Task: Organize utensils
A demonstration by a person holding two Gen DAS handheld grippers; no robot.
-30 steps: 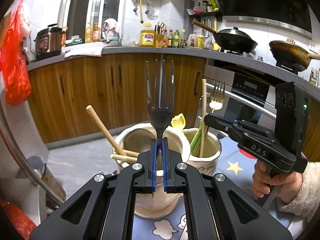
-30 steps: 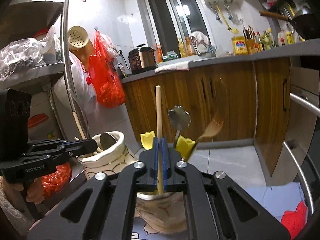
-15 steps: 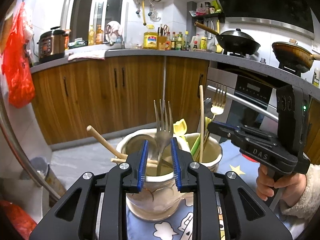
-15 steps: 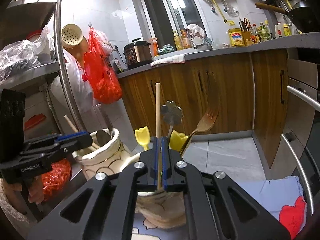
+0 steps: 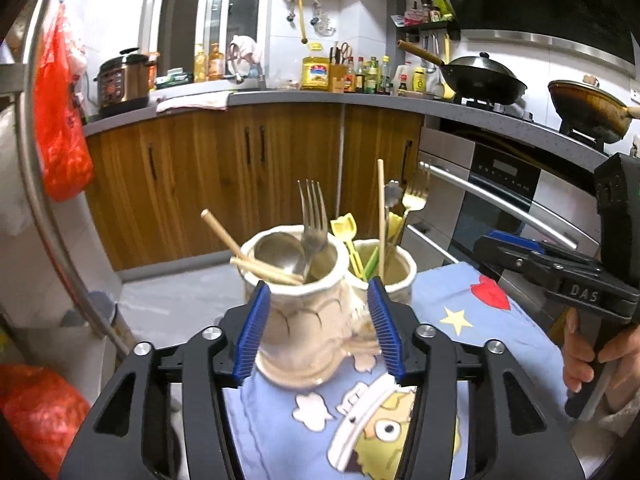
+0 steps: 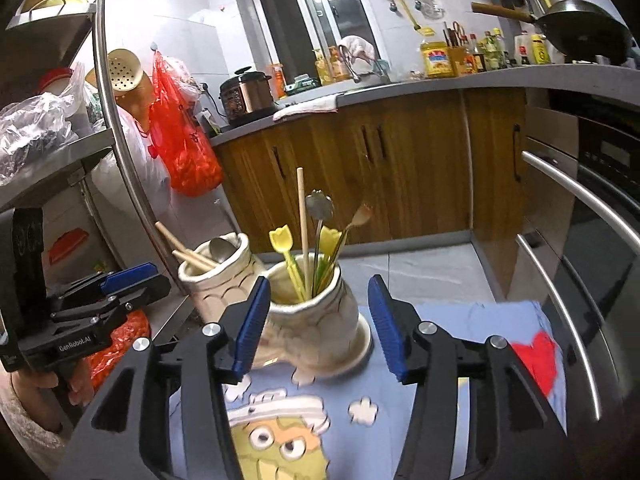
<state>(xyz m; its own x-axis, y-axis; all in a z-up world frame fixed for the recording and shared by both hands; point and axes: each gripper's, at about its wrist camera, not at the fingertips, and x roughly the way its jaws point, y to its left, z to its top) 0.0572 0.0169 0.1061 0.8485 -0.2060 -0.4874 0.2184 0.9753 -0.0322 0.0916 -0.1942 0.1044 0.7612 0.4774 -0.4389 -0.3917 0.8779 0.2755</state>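
Observation:
Two cream ceramic jars stand side by side on a blue cartoon cloth [image 5: 480, 320]. The left jar [image 5: 304, 320] holds a steel fork [image 5: 312, 216], a steel spoon [image 5: 280, 254] and wooden chopsticks [image 5: 224, 236]. The right jar [image 6: 316, 320] holds a single wooden chopstick [image 6: 302, 216], yellow tulip picks [image 6: 280, 240], a flower-headed spoon [image 6: 319, 204] and a gold fork [image 5: 416, 196]. My left gripper [image 5: 318, 304] hangs just short of the left jar. Its jaws are opening and grip nothing. My right gripper [image 6: 318, 308] hangs before the right jar, jaws also opening and bare.
A steel rack post [image 6: 116, 140] and red bags [image 6: 184, 152] stand to the left. Wooden cabinets [image 6: 380, 168] run across the back. An oven with long steel handles [image 6: 580, 200] is on the right. Tiled floor [image 5: 180, 300] lies beyond the cloth's far edge.
Left gripper let go of the steel fork, which dropped into the left jar. Right gripper released the wooden chopstick in the right jar. Both drew back and opened wider.

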